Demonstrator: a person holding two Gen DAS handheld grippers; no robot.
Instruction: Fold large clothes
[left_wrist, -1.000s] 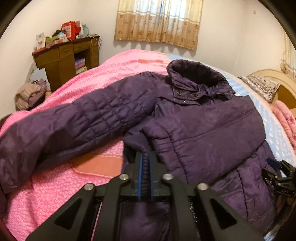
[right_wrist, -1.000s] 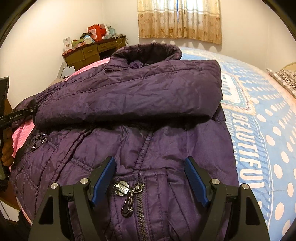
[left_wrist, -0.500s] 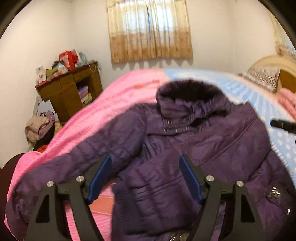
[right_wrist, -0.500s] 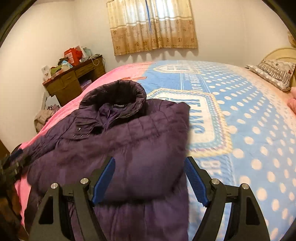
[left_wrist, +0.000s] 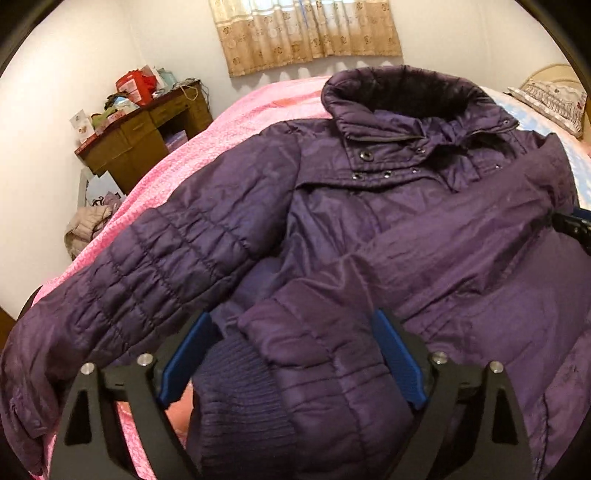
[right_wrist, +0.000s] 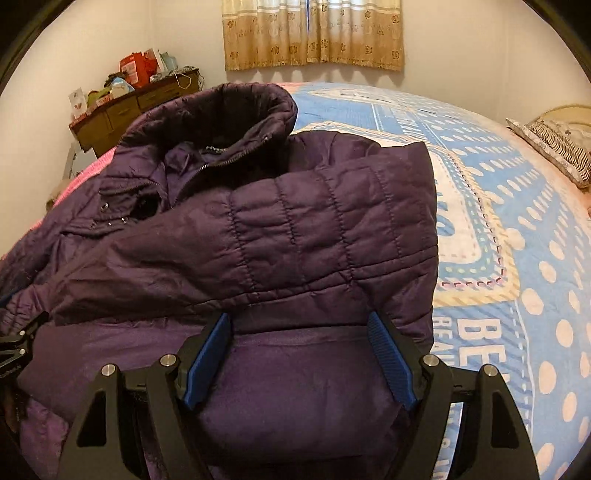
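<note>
Jacket on bed, desk beyond

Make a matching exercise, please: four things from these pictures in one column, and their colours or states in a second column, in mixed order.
Things:
1. jacket
2. blanket
3. desk
4. left gripper

Colours or states:
A. brown, with clutter on top
B. open, around a folded sleeve cuff
C. pink
D. dark purple, quilted

Pairs: 1-D, 2-C, 3-A, 4-B
</note>
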